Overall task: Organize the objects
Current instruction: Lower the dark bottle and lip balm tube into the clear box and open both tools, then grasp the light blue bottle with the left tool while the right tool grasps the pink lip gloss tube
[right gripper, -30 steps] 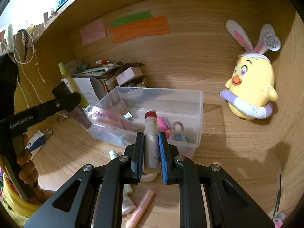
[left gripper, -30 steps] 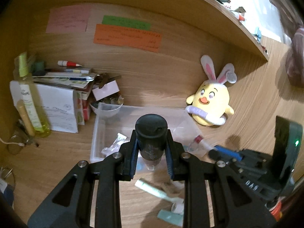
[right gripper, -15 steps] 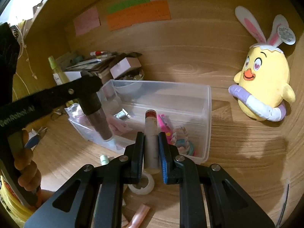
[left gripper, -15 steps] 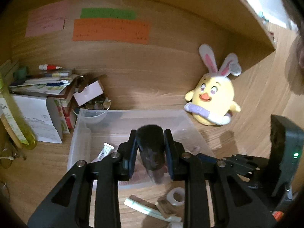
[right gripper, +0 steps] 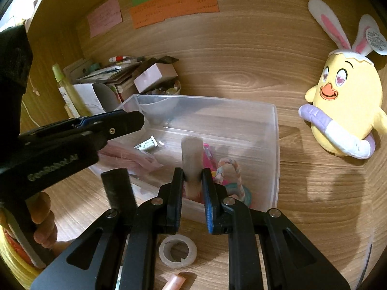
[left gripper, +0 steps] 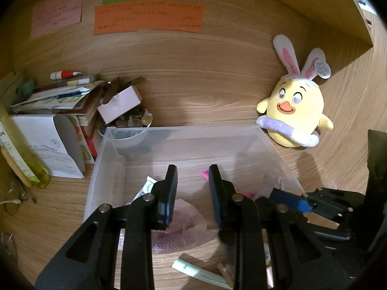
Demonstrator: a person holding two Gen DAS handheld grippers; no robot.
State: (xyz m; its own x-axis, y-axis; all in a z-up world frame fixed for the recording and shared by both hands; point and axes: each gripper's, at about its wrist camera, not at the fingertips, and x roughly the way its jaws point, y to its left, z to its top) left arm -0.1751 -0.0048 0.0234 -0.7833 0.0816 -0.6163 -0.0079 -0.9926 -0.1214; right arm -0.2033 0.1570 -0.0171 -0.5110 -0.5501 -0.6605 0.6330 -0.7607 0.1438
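Tube going into the clear box
Right gripper pinches a pale tube: lower it inside before letting go. Left gripper stands slightly apart, seemingly empty.

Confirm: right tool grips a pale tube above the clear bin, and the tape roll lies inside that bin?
No. The tape roll lies on the desk in front of the clear bin, not inside it, as the right wrist view shows. The right tool does grip the pale tube above the bin.
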